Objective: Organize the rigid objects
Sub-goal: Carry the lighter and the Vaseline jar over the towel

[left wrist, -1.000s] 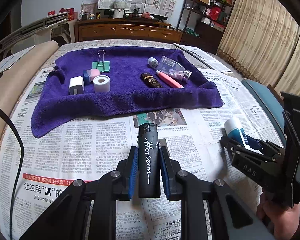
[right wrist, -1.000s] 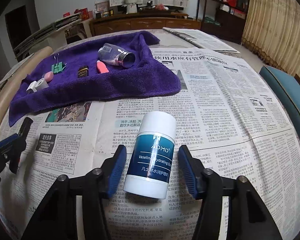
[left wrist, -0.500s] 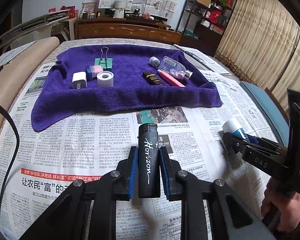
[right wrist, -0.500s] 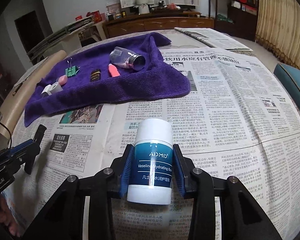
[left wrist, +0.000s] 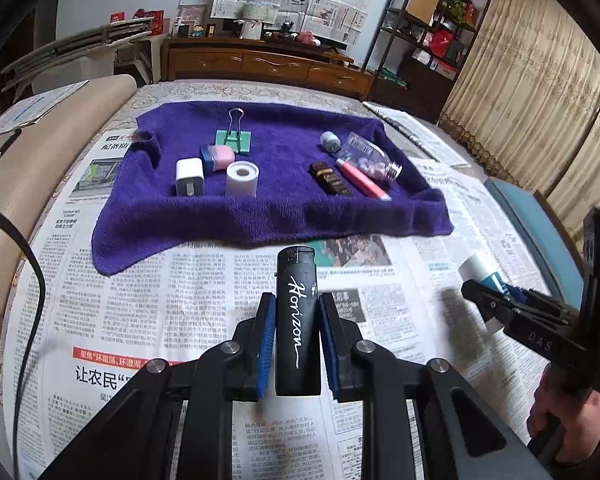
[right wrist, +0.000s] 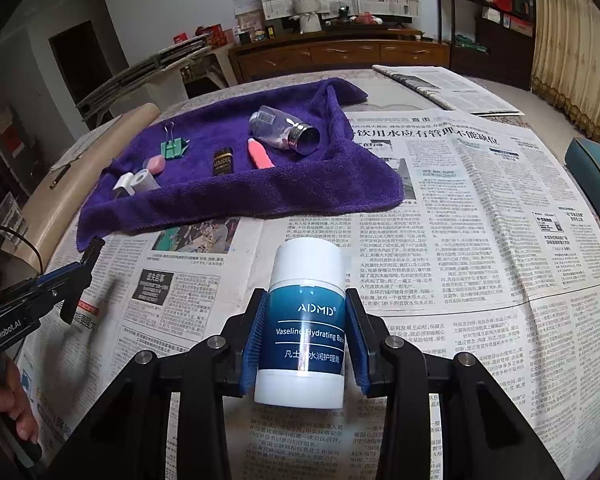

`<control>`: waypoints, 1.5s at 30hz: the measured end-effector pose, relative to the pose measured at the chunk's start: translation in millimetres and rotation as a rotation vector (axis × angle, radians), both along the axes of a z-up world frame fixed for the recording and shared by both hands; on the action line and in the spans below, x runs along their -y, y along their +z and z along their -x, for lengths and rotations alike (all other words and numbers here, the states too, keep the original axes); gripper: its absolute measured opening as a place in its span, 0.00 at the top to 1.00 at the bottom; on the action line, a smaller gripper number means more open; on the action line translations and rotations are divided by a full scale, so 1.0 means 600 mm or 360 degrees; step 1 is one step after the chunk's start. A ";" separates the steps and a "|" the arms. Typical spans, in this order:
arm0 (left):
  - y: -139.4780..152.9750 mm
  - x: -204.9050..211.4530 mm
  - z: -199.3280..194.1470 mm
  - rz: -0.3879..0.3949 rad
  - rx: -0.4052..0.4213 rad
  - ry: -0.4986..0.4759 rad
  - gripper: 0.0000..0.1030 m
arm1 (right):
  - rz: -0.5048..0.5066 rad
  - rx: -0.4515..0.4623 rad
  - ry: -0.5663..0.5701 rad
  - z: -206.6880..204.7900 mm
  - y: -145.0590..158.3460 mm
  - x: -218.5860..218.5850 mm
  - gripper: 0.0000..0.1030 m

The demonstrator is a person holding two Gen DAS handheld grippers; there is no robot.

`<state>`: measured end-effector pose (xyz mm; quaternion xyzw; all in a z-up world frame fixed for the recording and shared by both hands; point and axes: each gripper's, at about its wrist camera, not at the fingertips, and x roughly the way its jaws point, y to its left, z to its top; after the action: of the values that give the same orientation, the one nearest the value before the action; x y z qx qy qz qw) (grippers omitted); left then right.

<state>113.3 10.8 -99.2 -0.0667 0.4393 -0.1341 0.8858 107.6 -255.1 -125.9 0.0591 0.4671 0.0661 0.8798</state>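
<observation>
My left gripper (left wrist: pixel 297 322) clamps the black lighter (left wrist: pixel 296 320) — right gripper (right wrist: pixel 305 334) pinches the balm stick (right wrist: pixel 305 320), both short of the purple towel (left wrist: pixel 276 204).

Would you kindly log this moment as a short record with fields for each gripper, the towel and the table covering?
left gripper: shut on black lighter
right gripper: jaws just closed, fingers pressing white and blue balm stick
purple towel: lies ahead, over the newspaper
on towel: green binder clip, white charger, white tape roll, pink tube, clear bottle on its side
</observation>
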 end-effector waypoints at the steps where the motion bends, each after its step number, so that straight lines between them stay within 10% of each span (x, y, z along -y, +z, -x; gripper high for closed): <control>1: 0.006 -0.001 -0.004 0.0003 0.0004 -0.0002 0.80 | -0.0010 0.0002 0.0007 0.000 0.003 0.000 0.63; 18: 0.068 0.003 -0.119 0.0007 0.0029 0.0008 0.80 | -0.0008 0.0097 0.0194 -0.114 0.098 -0.025 0.64; 33: 0.012 0.048 -0.235 -0.0046 -0.0096 -0.0047 0.80 | 0.0044 -0.0247 0.0353 -0.258 0.010 -0.039 0.64; 45: -0.034 0.072 -0.273 -0.0165 -0.0181 -0.0085 0.80 | 0.0112 -0.0246 0.0384 -0.304 -0.010 -0.040 0.65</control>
<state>277.4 -32.6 -119.4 -0.0165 0.4968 -0.1308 0.8578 290.0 -231.0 -132.2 -0.0235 0.5391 0.1501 0.8284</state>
